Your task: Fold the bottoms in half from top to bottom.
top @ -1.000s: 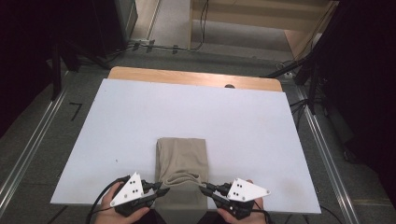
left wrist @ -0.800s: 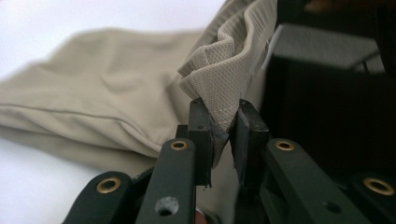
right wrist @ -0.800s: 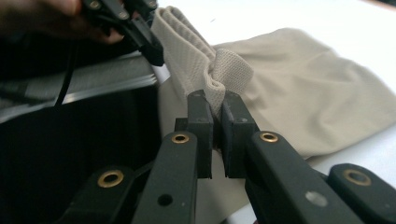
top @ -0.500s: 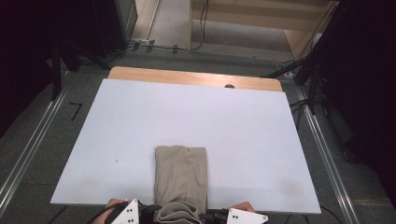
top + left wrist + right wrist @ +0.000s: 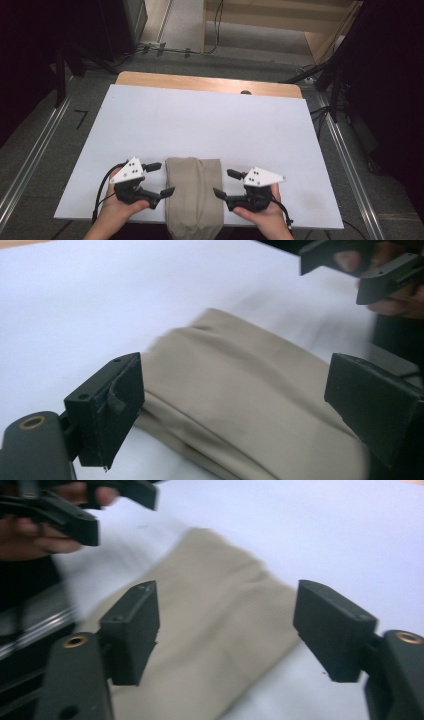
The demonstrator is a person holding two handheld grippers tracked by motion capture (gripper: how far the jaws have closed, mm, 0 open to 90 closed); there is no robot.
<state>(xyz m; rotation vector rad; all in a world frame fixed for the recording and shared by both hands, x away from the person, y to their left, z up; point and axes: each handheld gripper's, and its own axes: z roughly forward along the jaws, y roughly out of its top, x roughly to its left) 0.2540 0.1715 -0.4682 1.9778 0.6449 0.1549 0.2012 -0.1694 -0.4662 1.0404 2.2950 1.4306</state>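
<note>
Folded tan cloth (image 5: 192, 197) lies at bench (image 5: 210, 125) near edge, overhanging it; left tool (image 5: 159, 179) and right tool (image 5: 222, 182) flank it, jaws wide, empty, seemingly poised to grip its sides.

We see a white board (image 5: 210, 125) lying on a desk whose bare wooden strip (image 5: 200, 82) shows along the far edge. Grey floor (image 5: 40, 145) surrounds the desk, with metal rails (image 5: 30, 165) running along its left and right sides. Beyond the far edge stands light wooden furniture (image 5: 280, 20), and black cables (image 5: 165, 49) trail over the floor there. Both far corners of the room lie in deep shadow.
</note>
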